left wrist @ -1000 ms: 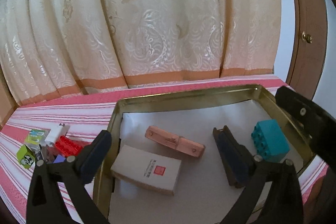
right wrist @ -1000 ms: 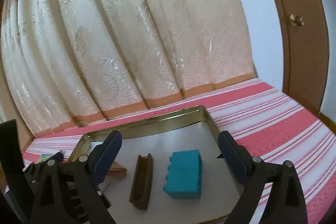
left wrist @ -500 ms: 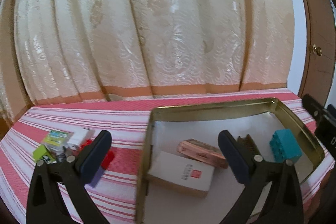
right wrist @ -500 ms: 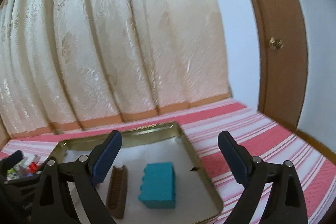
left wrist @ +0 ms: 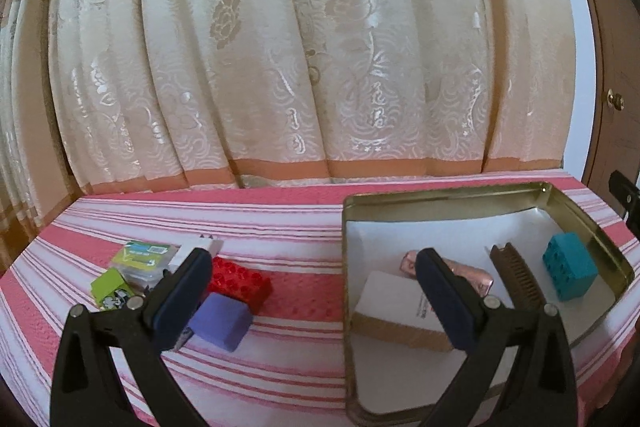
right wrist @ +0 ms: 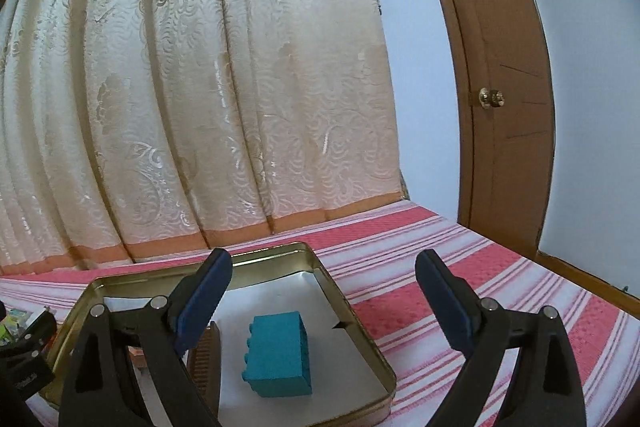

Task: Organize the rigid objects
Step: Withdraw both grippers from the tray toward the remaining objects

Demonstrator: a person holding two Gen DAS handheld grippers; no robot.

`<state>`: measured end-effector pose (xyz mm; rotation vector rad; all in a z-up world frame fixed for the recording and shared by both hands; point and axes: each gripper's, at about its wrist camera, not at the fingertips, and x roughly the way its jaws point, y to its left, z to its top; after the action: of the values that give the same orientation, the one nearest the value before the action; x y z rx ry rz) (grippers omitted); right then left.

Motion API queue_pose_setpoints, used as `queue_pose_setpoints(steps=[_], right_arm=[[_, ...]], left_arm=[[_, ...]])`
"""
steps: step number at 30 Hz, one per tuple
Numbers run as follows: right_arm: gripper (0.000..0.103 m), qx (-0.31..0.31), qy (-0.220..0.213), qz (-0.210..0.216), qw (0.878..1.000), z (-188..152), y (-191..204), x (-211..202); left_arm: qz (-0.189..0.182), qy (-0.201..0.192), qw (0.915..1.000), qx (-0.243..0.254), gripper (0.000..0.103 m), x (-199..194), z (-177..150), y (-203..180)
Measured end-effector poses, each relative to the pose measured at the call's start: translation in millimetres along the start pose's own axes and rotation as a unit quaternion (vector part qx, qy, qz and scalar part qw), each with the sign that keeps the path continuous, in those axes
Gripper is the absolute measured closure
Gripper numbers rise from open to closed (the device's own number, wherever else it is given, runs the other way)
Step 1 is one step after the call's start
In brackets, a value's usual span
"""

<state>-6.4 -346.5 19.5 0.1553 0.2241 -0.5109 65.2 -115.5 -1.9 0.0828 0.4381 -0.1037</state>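
Note:
A gold metal tin (left wrist: 440, 197) (right wrist: 352, 315) lies on the striped cloth, lined with white paper. Inside it are a white box (left wrist: 394, 309), a copper-pink case (left wrist: 476, 273), a brown comb (left wrist: 520, 283) (right wrist: 208, 351) and a teal brick (left wrist: 570, 271) (right wrist: 278, 357). Left of the tin sit a red brick (left wrist: 238, 281), a purple block (left wrist: 220, 321), a white charger (left wrist: 200, 247), a green packet (left wrist: 144, 255) and a green cube (left wrist: 110, 287). My left gripper (left wrist: 312, 291) hangs open between the loose pile and the tin. My right gripper (right wrist: 324, 295) hovers open over the tin's right side.
A pink and white striped cloth (left wrist: 280, 223) covers the surface. A cream patterned curtain (left wrist: 300, 47) hangs close behind. A brown door with a brass knob (right wrist: 492, 97) stands at the right. Bare cloth (right wrist: 460, 267) lies right of the tin.
My left gripper has swung left and back, bringing the loose pile into fuller view. My right gripper has drawn back and tilted up; the tin sits lower in its view.

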Motion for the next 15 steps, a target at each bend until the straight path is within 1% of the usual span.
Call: queue_pose_setpoints(steps=[6, 15], right_arm=[[0.009, -0.019, 0.008, -0.027, 0.999, -4.3, 12.3, -9.5], [0.009, -0.033, 0.020, -0.024, 0.999, -10.8, 26.3, -24.2]], left_arm=[[-0.009, 0.010, 0.9998, -0.012, 0.000, 0.2, -1.5, 11.7], [-0.020, 0.015, 0.9996, -0.014, 0.000, -3.5, -5.0, 22.0]])
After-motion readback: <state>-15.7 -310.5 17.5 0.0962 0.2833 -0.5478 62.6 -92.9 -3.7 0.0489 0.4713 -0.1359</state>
